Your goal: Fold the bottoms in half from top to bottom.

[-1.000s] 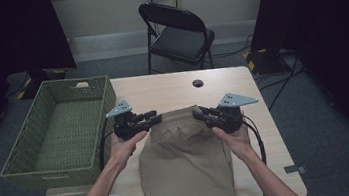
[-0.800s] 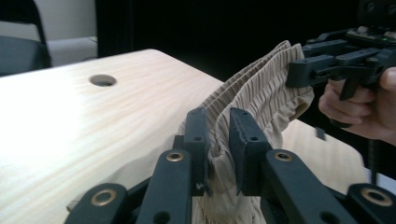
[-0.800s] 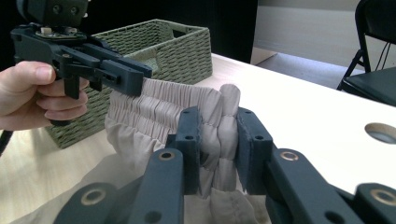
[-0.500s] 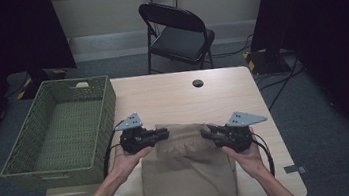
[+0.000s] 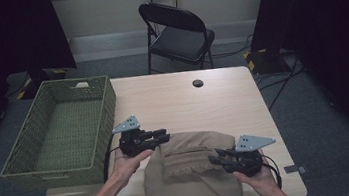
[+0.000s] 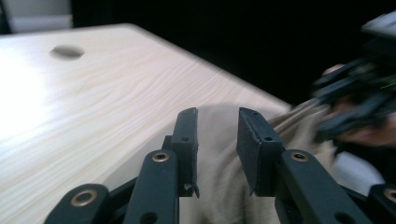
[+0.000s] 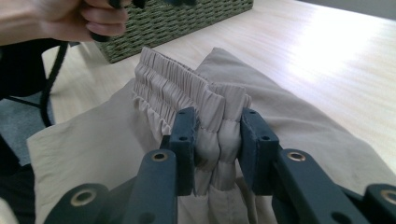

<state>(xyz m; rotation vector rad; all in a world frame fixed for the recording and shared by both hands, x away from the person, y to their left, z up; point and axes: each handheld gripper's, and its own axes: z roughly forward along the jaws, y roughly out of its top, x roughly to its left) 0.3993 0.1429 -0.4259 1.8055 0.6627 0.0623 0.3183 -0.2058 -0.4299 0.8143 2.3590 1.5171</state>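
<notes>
The right claw (image 7: 217,140) is pinching the bunched elastic waistband (image 7: 187,93) of the beige trousers (image 5: 193,181), the gathered fabric pressed between its pads, though its jaws have just been easing apart a little. The left claw (image 6: 217,140) is standing slightly spread over the cloth near the garment's far left corner, its jaws having just been opening, with no fabric gripped between them; the cloth is lying below and beyond the pads.

Compared with a second ago, both claws are sitting closer to the near edge of the surface (image 5: 223,97), and the waistband, which was stretched flat along the garment's far edge, is now folded over toward the person, lying on top of the trouser legs. In my judgement this is a first fold being laid down, with the left side already released and the right about to let go.

The trousers are lying at the near edge of the surface, midway along it, hanging partly over it.

Counted: two claws, one pair of trousers, one green wicker basket (image 5: 61,132) at the left edge, one round cable hole (image 5: 198,83) near the far edge, one folding chair (image 5: 177,32) beyond it.
</notes>
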